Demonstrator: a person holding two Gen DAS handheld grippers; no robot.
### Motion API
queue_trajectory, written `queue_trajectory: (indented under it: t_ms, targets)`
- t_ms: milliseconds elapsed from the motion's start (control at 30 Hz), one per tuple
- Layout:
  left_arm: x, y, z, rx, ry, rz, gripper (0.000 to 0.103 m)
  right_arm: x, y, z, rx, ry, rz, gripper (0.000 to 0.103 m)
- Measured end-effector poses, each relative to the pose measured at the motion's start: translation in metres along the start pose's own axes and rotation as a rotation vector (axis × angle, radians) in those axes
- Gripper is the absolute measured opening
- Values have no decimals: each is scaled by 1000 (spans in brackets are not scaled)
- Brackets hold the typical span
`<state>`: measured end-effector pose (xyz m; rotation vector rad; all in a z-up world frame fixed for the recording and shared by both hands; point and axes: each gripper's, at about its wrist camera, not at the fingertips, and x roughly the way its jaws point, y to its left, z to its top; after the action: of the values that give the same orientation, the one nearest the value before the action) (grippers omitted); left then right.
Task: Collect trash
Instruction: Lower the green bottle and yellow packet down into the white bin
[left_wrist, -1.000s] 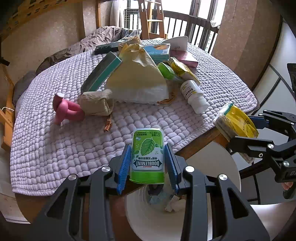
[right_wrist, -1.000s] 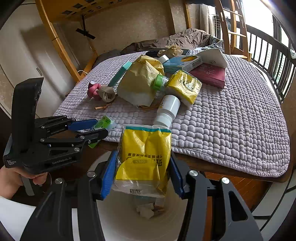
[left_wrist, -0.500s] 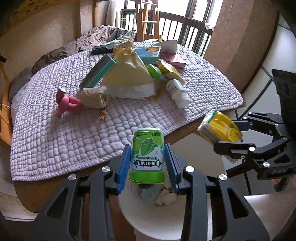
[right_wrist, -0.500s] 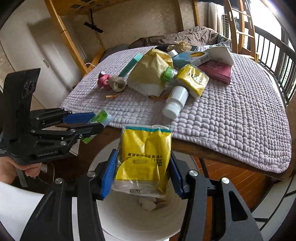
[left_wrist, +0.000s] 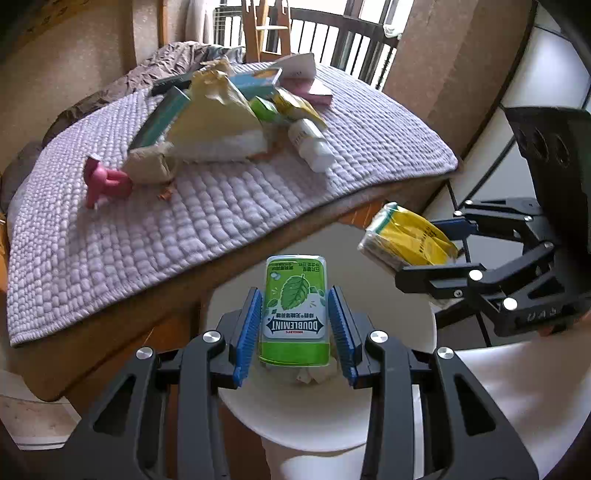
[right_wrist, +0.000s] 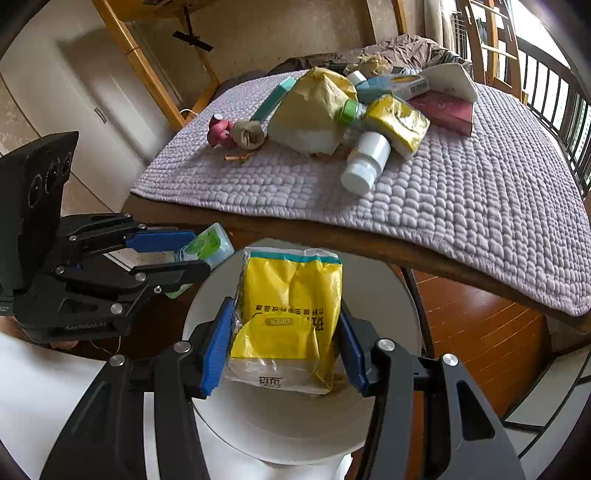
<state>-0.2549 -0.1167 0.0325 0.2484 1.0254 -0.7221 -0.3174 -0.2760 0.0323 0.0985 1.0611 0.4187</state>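
While the left gripper (left_wrist: 294, 325) pinches a mint can (left_wrist: 294, 314) and the right gripper (right_wrist: 283, 343) a yellow packet (right_wrist: 286, 321), both loads largely hide the bin (right_wrist: 295, 421) contents beneath.

The Doublemint gum bottle (left_wrist: 295, 310) sits between the left tongs (left_wrist: 294, 328) above the trash bin (left_wrist: 321, 424). Right of it, the right tongs (right_wrist: 284, 345) hold the tissue pack (right_wrist: 288, 317) over the same bin. Behind both lies the table (left_wrist: 192, 280), with a pill bottle (right_wrist: 365, 162) on its quilted mat (left_wrist: 147, 236).

Pink toy (left_wrist: 105, 181) on quilted purple blanket (left_wrist: 229, 199)
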Motion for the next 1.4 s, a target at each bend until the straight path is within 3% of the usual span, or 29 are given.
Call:
queue_trajectory:
  t_ms: [733, 1300, 1400]
  targets:
    - [46, -3, -27, 3, 136, -24, 40, 46, -3, -29, 14, 147, 11, 52]
    - [88, 5, -44, -17, 227, -19, 40, 89, -4, -32, 5, 232, -9, 53]
    - [93, 5, -44, -21, 240, -19, 44, 94, -4, -33, 5, 243, -9, 55]
